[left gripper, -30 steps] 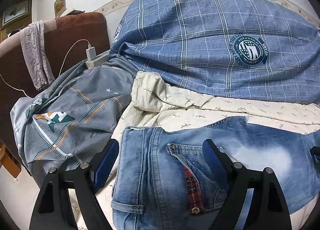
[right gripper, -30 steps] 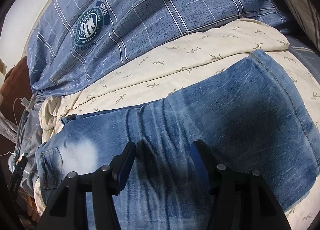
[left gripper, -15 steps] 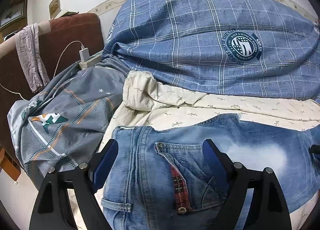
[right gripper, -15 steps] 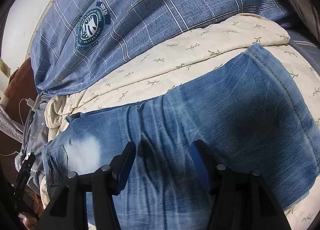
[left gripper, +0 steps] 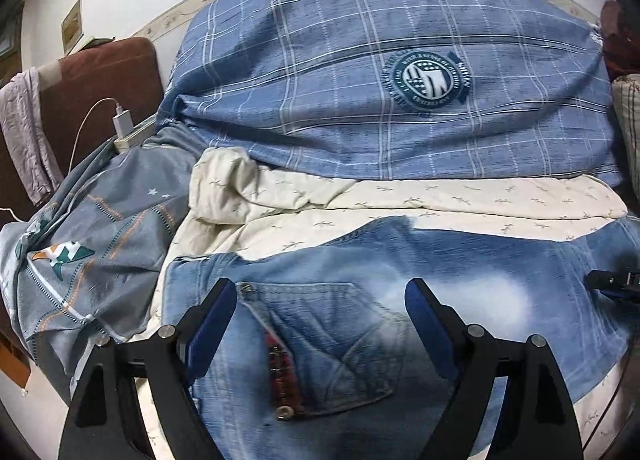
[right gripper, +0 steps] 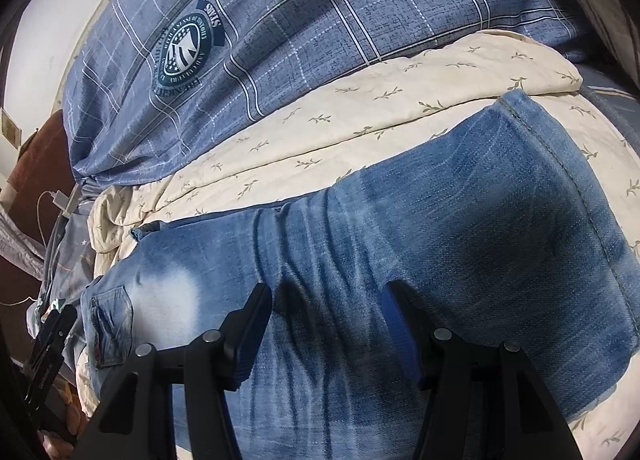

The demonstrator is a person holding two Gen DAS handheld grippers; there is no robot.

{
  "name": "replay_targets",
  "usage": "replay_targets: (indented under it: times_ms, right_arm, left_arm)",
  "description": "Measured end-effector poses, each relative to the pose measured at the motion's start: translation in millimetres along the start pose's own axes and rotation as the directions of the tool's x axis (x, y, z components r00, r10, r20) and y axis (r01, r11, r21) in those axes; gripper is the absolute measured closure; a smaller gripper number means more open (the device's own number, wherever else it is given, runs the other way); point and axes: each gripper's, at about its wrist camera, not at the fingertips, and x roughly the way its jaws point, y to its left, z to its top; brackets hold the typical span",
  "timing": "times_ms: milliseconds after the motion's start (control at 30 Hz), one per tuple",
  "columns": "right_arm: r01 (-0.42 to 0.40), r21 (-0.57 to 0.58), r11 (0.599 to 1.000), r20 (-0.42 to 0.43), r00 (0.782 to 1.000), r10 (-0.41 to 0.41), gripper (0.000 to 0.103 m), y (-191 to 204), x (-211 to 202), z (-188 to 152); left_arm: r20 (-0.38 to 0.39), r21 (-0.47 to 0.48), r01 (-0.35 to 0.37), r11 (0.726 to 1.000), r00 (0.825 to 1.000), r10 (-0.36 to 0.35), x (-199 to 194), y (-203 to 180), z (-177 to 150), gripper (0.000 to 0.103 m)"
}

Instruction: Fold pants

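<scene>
Light blue jeans [left gripper: 460, 284] lie flat across a cream quilt [left gripper: 400, 200], waist to the left and leg hem [right gripper: 560, 148] to the right. My left gripper [left gripper: 320, 292] hovers open over the back pocket [left gripper: 328, 332] with its red plaid trim, jaws wide apart and empty. Over the creased thigh of the jeans [right gripper: 480, 240], my right gripper [right gripper: 326, 298] stands open, its pads [right gripper: 256, 320] low on the wrinkled denim without pinching it. Each gripper shows at the edge of the other's view: right gripper [left gripper: 616, 284], left gripper [right gripper: 52, 324].
A large blue plaid pillow [left gripper: 380, 80] with a round badge lies behind the quilt against the wall. A grey patterned sheet [left gripper: 92, 252] hangs off to the left. A white charger and cable [left gripper: 120, 120] sit by a brown headboard [left gripper: 108, 80].
The left gripper has slid rightward along the waist, now straddling the back pocket. Its jaws stay wide. The right gripper and the jeans have not moved.
</scene>
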Motion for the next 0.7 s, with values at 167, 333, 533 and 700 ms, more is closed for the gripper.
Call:
replay_targets:
  times_ms: [167, 333, 533, 700]
  right_arm:
    - [-0.004, -0.011, 1.000, -0.003, 1.000, 0.004, 0.042, -0.7, -1.0, -1.5]
    - [-0.007, -0.023, 1.000, -0.005, 1.000, 0.006, 0.042, -0.7, -1.9, -2.7]
    - [-0.012, -0.027, 1.000, -0.010, 1.000, 0.012, 0.042, -2.9, -3.5, -3.3]
    - [-0.007, -0.029, 1.000, -0.010, 1.000, 0.007, 0.042, -3.0, -3.1, -3.6]
  left_arm:
    - [-0.001, 0.010, 0.015, 1.000, 1.000, -0.015, -1.4, -11.3, 2.1, 0.016]
    - [0.009, 0.026, 0.027, 0.999, 1.000, -0.027, -4.7, -22.1, 3.9, 0.016]
    - [0.016, 0.033, 0.025, 0.999, 1.000, -0.026, -6.2, -26.2, 4.5, 0.016]
    - [0.014, 0.026, 0.020, 0.999, 1.000, -0.020, -5.7, -23.8, 4.7, 0.016]
